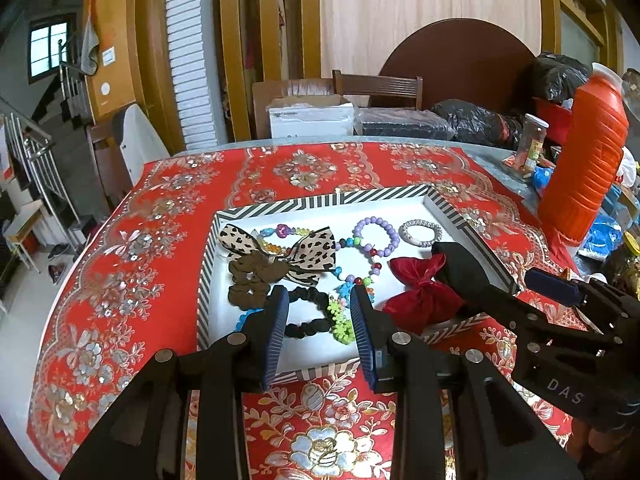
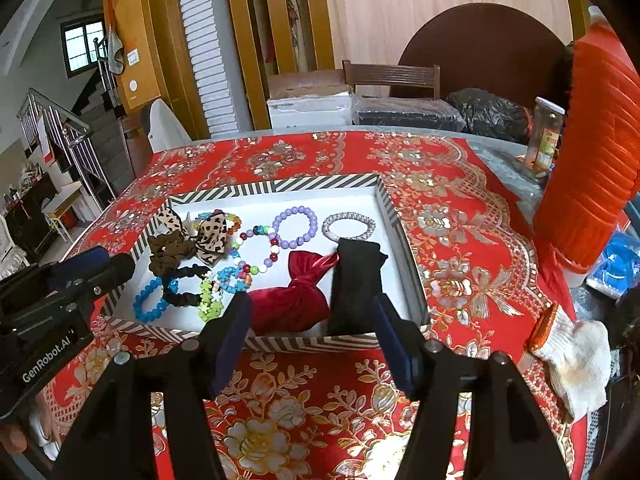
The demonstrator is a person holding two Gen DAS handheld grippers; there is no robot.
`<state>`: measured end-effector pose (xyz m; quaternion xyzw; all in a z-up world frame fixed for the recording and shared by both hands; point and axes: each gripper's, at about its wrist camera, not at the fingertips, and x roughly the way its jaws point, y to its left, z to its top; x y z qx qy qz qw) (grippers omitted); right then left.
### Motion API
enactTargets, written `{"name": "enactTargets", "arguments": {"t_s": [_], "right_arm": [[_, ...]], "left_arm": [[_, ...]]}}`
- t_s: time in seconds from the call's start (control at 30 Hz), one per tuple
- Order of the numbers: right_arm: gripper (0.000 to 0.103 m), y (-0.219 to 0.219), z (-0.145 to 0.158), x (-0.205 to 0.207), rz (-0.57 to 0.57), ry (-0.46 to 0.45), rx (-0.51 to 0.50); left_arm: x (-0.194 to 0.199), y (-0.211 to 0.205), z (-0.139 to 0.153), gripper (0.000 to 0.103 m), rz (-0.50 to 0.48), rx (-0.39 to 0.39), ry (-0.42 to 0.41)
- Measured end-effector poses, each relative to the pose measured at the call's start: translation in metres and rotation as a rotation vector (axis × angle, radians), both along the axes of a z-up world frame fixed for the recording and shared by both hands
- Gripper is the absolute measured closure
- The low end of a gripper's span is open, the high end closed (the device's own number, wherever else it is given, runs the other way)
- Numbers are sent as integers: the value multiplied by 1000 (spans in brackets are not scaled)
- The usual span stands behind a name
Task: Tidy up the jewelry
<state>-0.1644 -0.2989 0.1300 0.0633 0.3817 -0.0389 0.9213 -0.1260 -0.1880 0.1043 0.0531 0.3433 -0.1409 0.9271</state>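
A white tray with a striped rim (image 1: 320, 200) (image 2: 280, 186) sits on the red cloth. It holds a leopard bow (image 1: 312, 250), a brown scrunchie (image 1: 256, 274), a black scrunchie (image 1: 308, 316), a lilac bead bracelet (image 1: 376, 236), a silver bracelet (image 1: 420, 232), a red pouch (image 1: 420, 292) (image 2: 296, 296), a black pouch (image 2: 354, 284) and bright bead bracelets. My left gripper (image 1: 320, 320) is open and empty over the tray's near edge. My right gripper (image 2: 312, 332) is open and empty, just before the tray's near rim by the two pouches.
A tall orange jug (image 1: 588, 156) (image 2: 596, 148) and a glass jar (image 2: 546, 136) stand at the right. A white work glove (image 2: 572, 356) lies on the cloth at the right. Boxes, black bags and a chair stand behind the table.
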Motion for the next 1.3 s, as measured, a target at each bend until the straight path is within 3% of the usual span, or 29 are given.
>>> {"name": "enactTargets", "arguments": {"t_s": [0.17,1.3], "right_arm": [[38,1,2,-5,-3,-7,-2],[37,18,-4,-4,44,21,2]], "left_arm": [[-3,0,-2,72,26,34,8],[-4,11,6,72,52,7,-7]]}}
